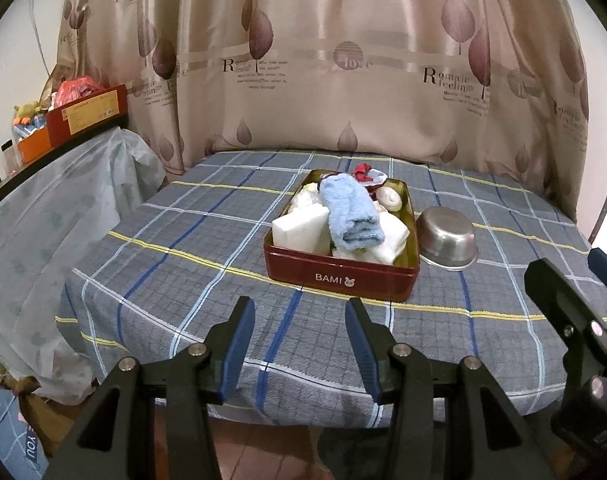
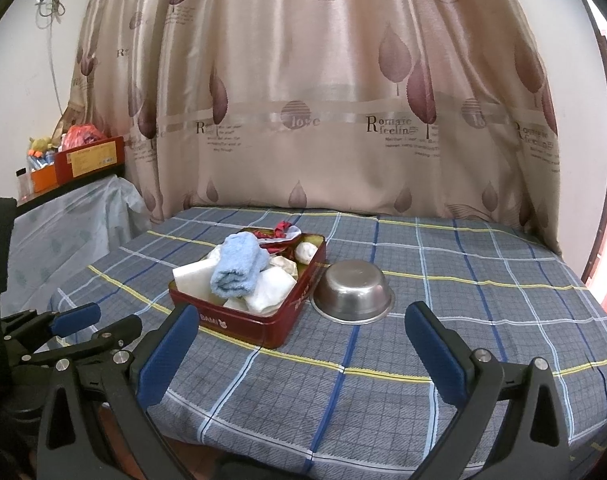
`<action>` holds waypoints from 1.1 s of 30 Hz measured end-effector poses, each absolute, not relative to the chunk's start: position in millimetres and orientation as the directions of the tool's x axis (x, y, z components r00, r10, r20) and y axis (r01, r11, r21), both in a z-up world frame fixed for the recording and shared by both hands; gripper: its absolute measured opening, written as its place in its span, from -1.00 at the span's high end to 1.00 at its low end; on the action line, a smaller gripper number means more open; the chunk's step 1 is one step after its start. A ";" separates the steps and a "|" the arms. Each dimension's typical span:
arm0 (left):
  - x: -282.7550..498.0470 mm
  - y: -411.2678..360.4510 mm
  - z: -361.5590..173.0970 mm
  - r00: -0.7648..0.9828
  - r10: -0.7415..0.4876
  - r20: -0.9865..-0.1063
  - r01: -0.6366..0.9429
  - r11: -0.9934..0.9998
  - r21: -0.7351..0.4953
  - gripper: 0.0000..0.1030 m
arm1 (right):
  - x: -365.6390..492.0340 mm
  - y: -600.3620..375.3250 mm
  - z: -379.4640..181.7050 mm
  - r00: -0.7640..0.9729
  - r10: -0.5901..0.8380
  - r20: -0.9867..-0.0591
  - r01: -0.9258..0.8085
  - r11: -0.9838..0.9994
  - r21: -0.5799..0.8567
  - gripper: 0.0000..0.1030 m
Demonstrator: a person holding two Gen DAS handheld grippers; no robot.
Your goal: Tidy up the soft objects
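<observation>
A red tin [image 1: 339,278] [image 2: 259,326] marked BAMI stands mid-table, full of soft things. A rolled blue towel [image 1: 349,210] [image 2: 239,268] lies on top of white cloths [image 1: 299,228] [image 2: 269,294]. A red and white piece [image 1: 365,174] [image 2: 281,232] sits at the tin's far end. An upturned steel bowl [image 1: 447,238] [image 2: 353,292] rests just right of the tin. My left gripper [image 1: 299,346] hovers open at the table's near edge, short of the tin, nothing between its fingers. My right gripper [image 2: 299,350] is open wider, also empty, in front of the tin and bowl.
The table wears a grey plaid cloth [image 1: 183,264] [image 2: 483,320]. A beige leaf-print curtain [image 1: 343,60] hangs right behind it. At the left, a plastic-covered shelf [image 1: 63,200] carries red and orange boxes [image 1: 87,114]. The right gripper's body [image 1: 575,320] shows at the left wrist view's right edge.
</observation>
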State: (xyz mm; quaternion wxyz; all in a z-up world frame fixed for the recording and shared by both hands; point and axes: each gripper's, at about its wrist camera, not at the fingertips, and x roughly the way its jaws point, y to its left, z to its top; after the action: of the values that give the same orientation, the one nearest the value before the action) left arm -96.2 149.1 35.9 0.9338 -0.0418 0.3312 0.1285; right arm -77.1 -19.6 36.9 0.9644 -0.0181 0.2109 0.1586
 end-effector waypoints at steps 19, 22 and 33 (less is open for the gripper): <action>-100.7 140.1 46.0 0.762 0.212 -0.612 -0.248 0.968 0.026 0.07 | -74.1 -22.3 42.0 0.859 0.299 -0.416 -0.313 0.949 0.037 -0.99; -98.9 138.8 45.9 0.752 0.222 -0.620 -0.251 0.967 0.042 0.07 | -73.9 -22.3 42.1 0.859 0.300 -0.415 -0.314 0.949 0.036 -0.99; -97.4 139.7 44.8 0.735 0.233 -0.636 -0.261 0.964 0.052 0.06 | -74.2 -21.8 41.9 0.859 0.298 -0.416 -0.312 0.949 0.037 -0.99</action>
State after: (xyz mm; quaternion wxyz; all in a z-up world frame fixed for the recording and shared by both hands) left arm -97.4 139.7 44.8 0.9312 -0.0205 0.3388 0.1327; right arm -74.2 -21.8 41.9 0.9640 -0.0157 0.2133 0.1581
